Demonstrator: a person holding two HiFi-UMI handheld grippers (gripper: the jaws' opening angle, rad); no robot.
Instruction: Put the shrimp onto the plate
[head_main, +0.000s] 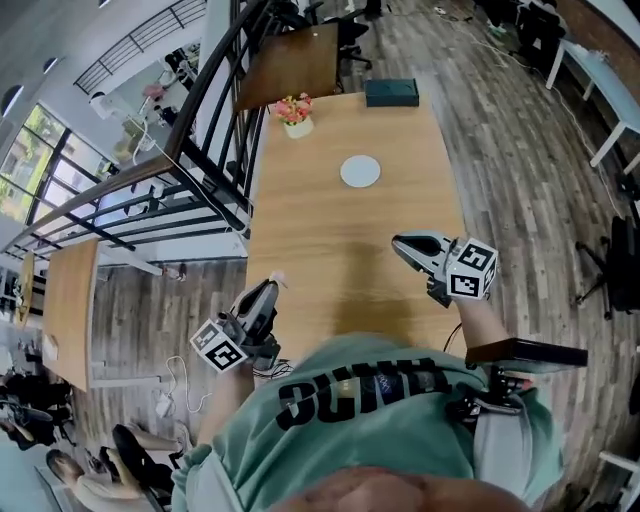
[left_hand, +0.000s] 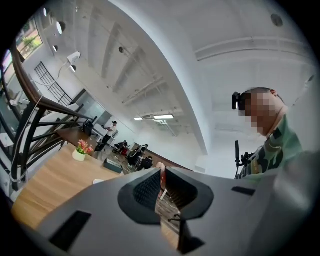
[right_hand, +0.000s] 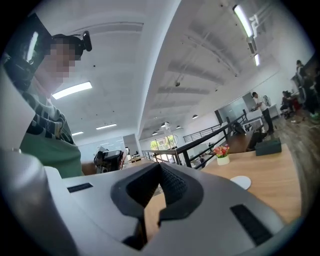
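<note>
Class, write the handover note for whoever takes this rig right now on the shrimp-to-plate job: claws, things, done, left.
Left claw: shut on the shrimp, by the near left corner of the table.
Right claw: shut, nothing in it, over the table's near right side.
Plate: bare, farther up the table, beyond both claws.
Done: shrimp gripped.
Left: carry it to the plate and let go.

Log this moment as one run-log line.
left gripper: jaws shut on shrimp | right gripper: jaws shut, empty | plate: on table, no shrimp yet
</note>
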